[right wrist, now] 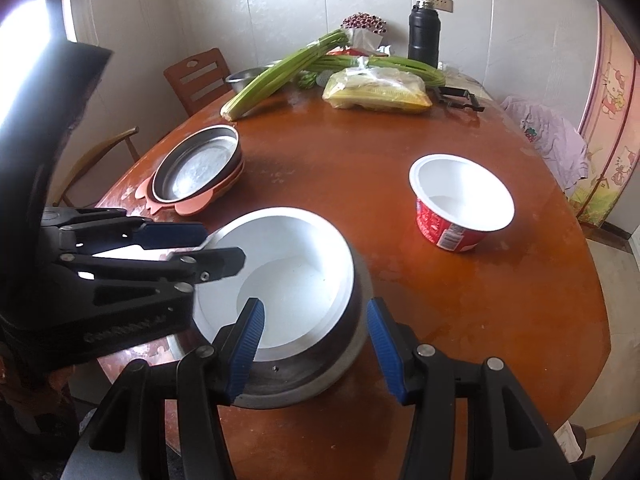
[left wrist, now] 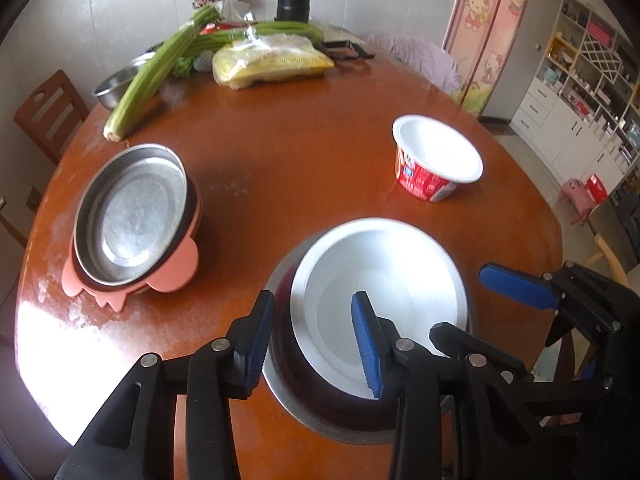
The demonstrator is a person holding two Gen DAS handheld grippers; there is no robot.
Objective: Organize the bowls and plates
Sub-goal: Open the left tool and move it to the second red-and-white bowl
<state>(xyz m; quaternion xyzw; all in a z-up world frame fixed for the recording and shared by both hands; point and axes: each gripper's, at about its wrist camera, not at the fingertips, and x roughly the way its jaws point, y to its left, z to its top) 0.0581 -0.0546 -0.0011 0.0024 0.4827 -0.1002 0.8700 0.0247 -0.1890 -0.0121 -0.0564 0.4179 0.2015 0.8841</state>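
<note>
Left hand-held gripper (left wrist: 314,336) straddling steel bowl (left wrist: 384,300) rim

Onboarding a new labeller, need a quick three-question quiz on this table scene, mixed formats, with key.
1. True or false: the red cup lies tipped on its side.
2. What sits inside the steel bowl at the near edge of the table? A) a white bowl B) celery C) nothing
3. Short answer: what do the stacked metal plates rest on?

Key: 1. False, it stands upright with its mouth up. 2. A. 3. A pink tray.
</note>
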